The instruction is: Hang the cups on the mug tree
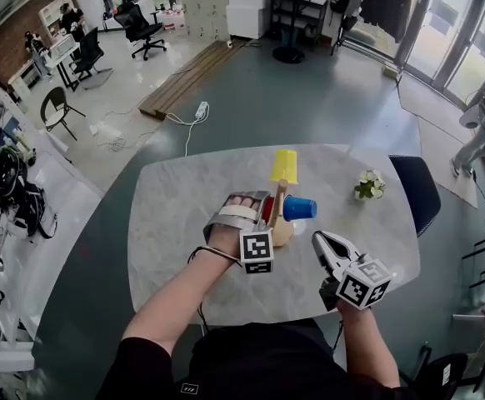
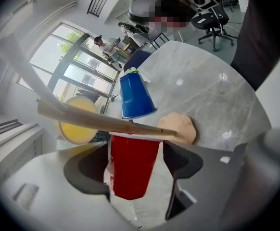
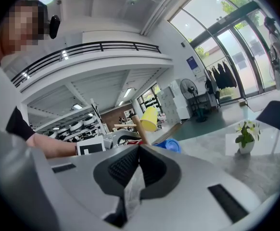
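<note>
**Cups on the mug tree [image 1: 279, 200]: two up, the red one between the jaws**

Two cups hang on the wooden tree near the middle of the head view. A yellow cup [image 1: 284, 167] sits on a high peg, and a blue cup [image 1: 299, 208] sticks out to the right, lower down. The red cup [image 2: 130, 177] lies between the jaws of the left gripper [image 2: 136, 148], with its rim right up against the tree's trunk. Those jaws are spread. The right pad stands clear of the cup's side, and the left pad is close to it or just touching. The cup looks already slid onto a peg, though the peg itself is hidden.

The right gripper [image 3: 139, 153] is pressed together and empty. It waits at the lower right of the head view, near the tree but not touching it.

If the red cup is seated, what remains is to draw the left gripper back without dragging the cup off. No other loose cup shows on the table.

The table [image 1: 184, 215] is pale marble with rounded corners. It is bare apart from the tree and a small pot of flowers [image 1: 368, 186] to the right. A dark chair [image 1: 417, 190] is tucked in at the right edge.

The room is a large open office with a grey-green floor. Wooden planks [image 1: 192, 77] and a power strip [image 1: 201, 109] lie on the floor at the upper left. Office chairs stand at the upper left, and glass doors run along the upper right.
</note>
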Demonstrator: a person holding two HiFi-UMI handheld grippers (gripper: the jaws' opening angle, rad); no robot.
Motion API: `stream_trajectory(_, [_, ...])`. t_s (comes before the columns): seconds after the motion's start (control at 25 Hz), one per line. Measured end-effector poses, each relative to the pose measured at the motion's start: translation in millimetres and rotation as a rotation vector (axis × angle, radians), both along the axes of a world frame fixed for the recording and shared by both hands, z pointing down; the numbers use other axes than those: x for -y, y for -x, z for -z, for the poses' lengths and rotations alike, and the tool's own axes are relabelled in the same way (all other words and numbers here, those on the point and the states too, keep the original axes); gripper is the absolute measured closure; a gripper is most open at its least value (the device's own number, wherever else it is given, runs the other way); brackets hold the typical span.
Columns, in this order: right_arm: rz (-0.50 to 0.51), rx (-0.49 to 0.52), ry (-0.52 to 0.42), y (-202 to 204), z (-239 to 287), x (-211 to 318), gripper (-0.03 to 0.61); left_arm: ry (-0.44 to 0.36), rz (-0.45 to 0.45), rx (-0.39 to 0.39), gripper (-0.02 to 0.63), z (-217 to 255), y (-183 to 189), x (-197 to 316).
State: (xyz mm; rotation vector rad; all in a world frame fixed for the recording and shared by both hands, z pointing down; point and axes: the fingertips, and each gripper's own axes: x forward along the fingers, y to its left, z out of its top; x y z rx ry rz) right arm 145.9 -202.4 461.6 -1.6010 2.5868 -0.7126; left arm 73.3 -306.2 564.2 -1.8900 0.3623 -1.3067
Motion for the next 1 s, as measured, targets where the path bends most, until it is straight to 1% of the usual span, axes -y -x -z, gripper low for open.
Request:
stream_trajectory(0.12, [-0.001, 0.007, -0.003, 3.0, -0.8, 1.3, 0.566, 0.015, -0.011, 0.001, 0.264, -2.0, -3.1, -3.6])
stream_trajectory(0.28, [-0.005, 0.021, -0.004, 4.0, -3.4, 1.5, 0.566, 0.016, -0.008, -0.015, 0.264, -0.6, -2.3, -4.2])
stream_trajectory(0.4, [-0.013, 0.024, -0.006, 3.4, -2.2, -1.0, 0.566, 0.027, 0.007, -0.041, 0.264, 3.8, 2.6, -3.8])
stream_trajectory(0.48, [-0.017, 0.020, -0.008, 4.2, -0.4, -4.1, 0.566, 0.054, 0.029, -0.076, 0.264, 6.5, 7.0, -4.2])
stream_trajectory(0.56, [-0.019, 0.006, -0.010, 4.1, 0.9, -6.9, 0.566, 0.107, 0.063, -0.138, 0.264, 9.1, 10.9, -5.7])
stream_trajectory(0.68, [-0.023, -0.037, -0.022, -1.2, 8.2, -6.8, 0.566, 0.210, 0.113, -0.245, 0.264, 16.0, 15.3, -10.6])
stream_trajectory(0.84, [-0.018, -0.071, -0.056, -8.1, 30.4, -4.0, 0.566, 0.259, 0.164, -0.339, 0.264, 32.9, 25.8, -14.8])
stream_trajectory(0.88, [-0.012, -0.074, -0.065, -8.0, 36.1, -3.0, 0.566, 0.290, 0.184, -0.379, 0.264, 38.5, 28.0, -15.8])
stream_trajectory(0.92, [-0.005, -0.075, -0.073, -7.3, 41.1, -2.4, 0.566, 0.349, 0.210, -0.433, 0.264, 44.3, 29.4, -18.3])
stream_trajectory(1.0, [0.009, -0.072, -0.090, -5.1, 48.5, -1.1, 0.566, 0.528, 0.268, -0.576, 0.264, 57.4, 31.5, -27.3])
